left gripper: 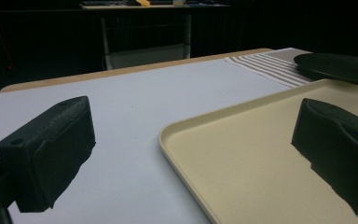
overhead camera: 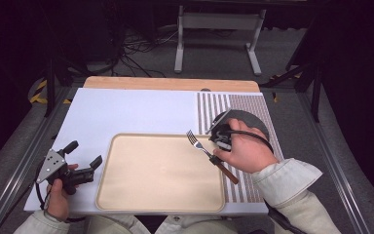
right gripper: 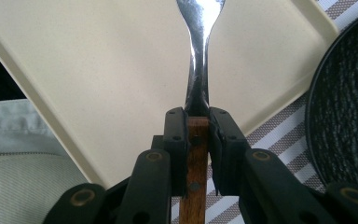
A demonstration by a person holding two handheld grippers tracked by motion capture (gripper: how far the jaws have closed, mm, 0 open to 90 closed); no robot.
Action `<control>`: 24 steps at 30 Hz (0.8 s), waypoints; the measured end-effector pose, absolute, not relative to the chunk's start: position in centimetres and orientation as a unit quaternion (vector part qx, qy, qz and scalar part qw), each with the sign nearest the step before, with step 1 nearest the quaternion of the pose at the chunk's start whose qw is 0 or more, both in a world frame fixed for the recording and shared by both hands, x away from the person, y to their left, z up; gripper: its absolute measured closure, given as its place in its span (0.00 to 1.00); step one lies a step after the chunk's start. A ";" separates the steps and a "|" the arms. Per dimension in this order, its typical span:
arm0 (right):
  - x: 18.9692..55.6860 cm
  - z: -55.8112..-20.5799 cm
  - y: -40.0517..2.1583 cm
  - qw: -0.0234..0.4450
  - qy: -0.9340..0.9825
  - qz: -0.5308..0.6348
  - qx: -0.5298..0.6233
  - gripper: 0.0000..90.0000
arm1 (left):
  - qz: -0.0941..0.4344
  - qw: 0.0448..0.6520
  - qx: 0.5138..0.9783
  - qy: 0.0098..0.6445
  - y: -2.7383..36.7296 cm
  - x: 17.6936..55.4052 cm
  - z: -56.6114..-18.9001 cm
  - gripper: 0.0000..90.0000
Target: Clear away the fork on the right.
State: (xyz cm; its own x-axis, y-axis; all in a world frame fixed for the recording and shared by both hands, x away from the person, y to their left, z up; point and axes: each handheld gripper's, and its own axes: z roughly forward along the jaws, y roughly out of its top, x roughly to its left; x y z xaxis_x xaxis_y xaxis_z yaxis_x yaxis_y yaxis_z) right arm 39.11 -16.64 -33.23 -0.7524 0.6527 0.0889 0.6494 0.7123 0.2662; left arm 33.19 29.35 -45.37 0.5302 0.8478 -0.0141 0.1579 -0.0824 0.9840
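High view: beige rectangular plastic tray [overhead camera: 160,173] nearest on the bench; right tool [overhead camera: 217,141] carries a wood-handled steel fork [overhead camera: 209,153] over its right edge, likely to set down.
Left gripper view: left tool [left gripper: 191,154] released, idle beside tray.
Right gripper view: jaws clenched on fork handle; black round plate [right gripper: 349,102] alongside.

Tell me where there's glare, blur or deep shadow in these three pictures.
High view: table evenly lit, surroundings black. Left gripper view: near fingers soft and out of focus, background dark. Right gripper view: bright glare along the fork neck, the plate at the edge slightly soft.
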 end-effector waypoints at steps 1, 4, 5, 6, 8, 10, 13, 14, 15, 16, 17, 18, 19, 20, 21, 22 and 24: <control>39.1 -33.3 -16.5 0.005 0.924 0.139 0.356 0.86 | 0.306 0.564 0.669 0.376 29.4 33.2 -45.4 0.00; 39.0 -33.5 -16.1 0.002 0.917 0.137 0.376 0.86 | 0.306 0.564 0.669 0.375 29.4 33.2 -45.4 0.00; 39.0 -33.6 -16.0 -0.001 0.914 0.135 0.383 0.86 | 0.306 0.563 0.669 0.376 29.4 33.2 -45.4 0.00; 39.0 -33.7 -15.9 0.000 0.911 0.136 0.389 0.87 | 0.306 0.563 0.669 0.376 29.4 33.2 -45.4 0.00; 39.1 -33.8 -15.8 0.004 0.907 0.134 0.400 0.86 | 0.306 0.563 0.670 0.376 29.4 33.2 -45.3 0.00; 39.1 -33.8 -15.6 0.000 0.901 0.133 0.413 0.87 | 0.307 0.563 0.669 0.375 29.4 33.2 -45.3 0.00; 39.1 -34.0 -15.3 -0.006 0.901 0.132 0.413 0.87 | 0.307 0.563 0.669 0.376 29.4 33.2 -45.3 0.00; 39.1 -34.1 -15.2 -0.006 0.901 0.132 0.413 0.86 | 0.307 0.563 0.669 0.376 29.4 33.2 -45.3 0.00; 39.1 -34.1 -15.2 -0.005 0.901 0.133 0.413 0.86 | 0.307 0.563 0.669 0.376 29.4 33.2 -45.3 0.00; 39.1 -34.3 -15.1 -0.007 0.901 0.133 0.413 0.86 | 0.308 0.564 0.668 0.376 29.4 33.2 -45.3 0.00; 39.1 -34.4 -15.0 -0.010 0.899 0.132 0.417 0.86 | 0.308 0.563 0.669 0.376 29.4 33.2 -45.3 0.00; 39.1 -34.6 -14.9 -0.010 0.898 0.134 0.420 0.86 | 0.307 0.563 0.669 0.375 29.4 33.2 -45.3 0.00; 39.1 -34.8 -14.9 -0.013 0.896 0.135 0.423 0.86 | 0.307 0.563 0.669 0.376 29.4 33.2 -45.3 0.00; 39.1 -35.1 -14.8 -0.014 0.895 0.135 0.425 0.86 | 0.307 0.563 0.669 0.376 29.4 33.2 -45.3 0.00; 39.2 -35.2 -14.7 -0.016 0.893 0.133 0.431 0.86 | 0.307 0.563 0.669 0.376 29.4 33.2 -45.3 0.00; 39.2 -35.5 -14.7 -0.014 0.891 0.134 0.433 0.86 | 0.307 0.563 0.669 0.376 29.4 33.2 -45.3 0.00; 39.3 -36.2 -14.6 -0.018 0.888 0.133 0.440 0.86 | 0.307 0.563 0.669 0.376 29.4 33.2 -45.3 0.00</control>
